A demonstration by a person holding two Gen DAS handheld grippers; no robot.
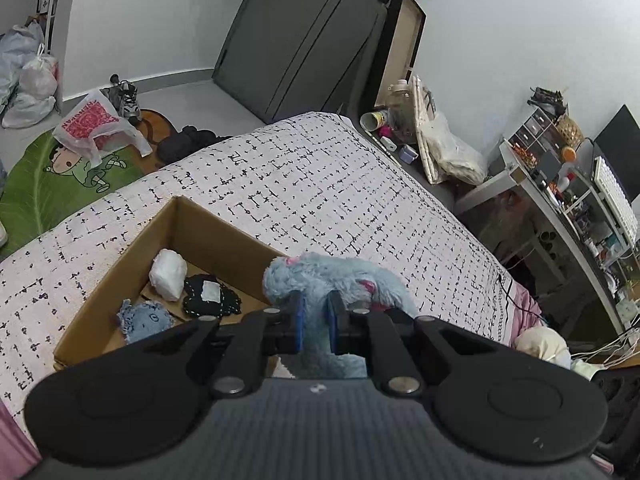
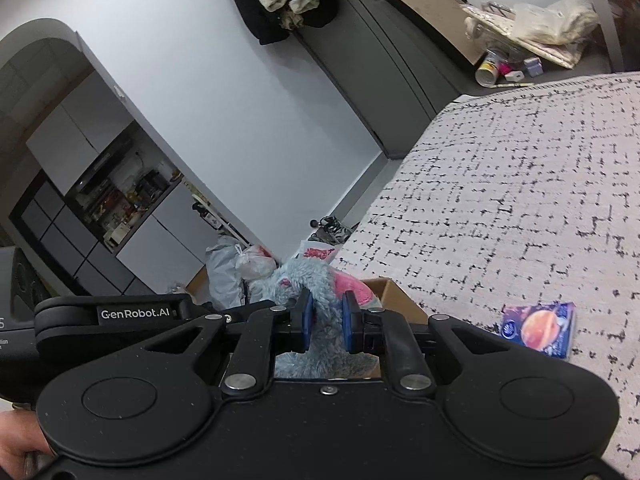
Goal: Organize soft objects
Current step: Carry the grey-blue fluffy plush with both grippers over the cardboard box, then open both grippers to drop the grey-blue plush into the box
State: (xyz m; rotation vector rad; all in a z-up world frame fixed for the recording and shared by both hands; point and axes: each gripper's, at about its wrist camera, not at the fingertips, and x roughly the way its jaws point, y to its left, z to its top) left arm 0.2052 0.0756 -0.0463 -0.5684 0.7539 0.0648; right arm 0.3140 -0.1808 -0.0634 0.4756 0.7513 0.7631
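Both grippers are shut on the same blue plush toy with pink patches. My left gripper (image 1: 316, 322) pinches it (image 1: 340, 276) above the right side of an open cardboard box (image 1: 120, 256) on the bed. My right gripper (image 2: 327, 322) pinches another part of the plush (image 2: 320, 280) over the box corner (image 2: 390, 296). The left gripper's black body (image 2: 112, 314) shows at the left of the right wrist view. In the box lie a white soft bundle (image 1: 168, 274), a black lacy item with a white tag (image 1: 211, 296) and a small blue knitted toy (image 1: 142, 320).
The bed (image 1: 320, 184) has a white cover with black marks. A small purple tissue pack (image 2: 540, 328) lies on it to the right. Floor clutter: plastic bags (image 1: 92, 128), shoes (image 1: 126, 98), a green rug (image 1: 36, 184). A cluttered desk (image 1: 560, 184) stands at right.
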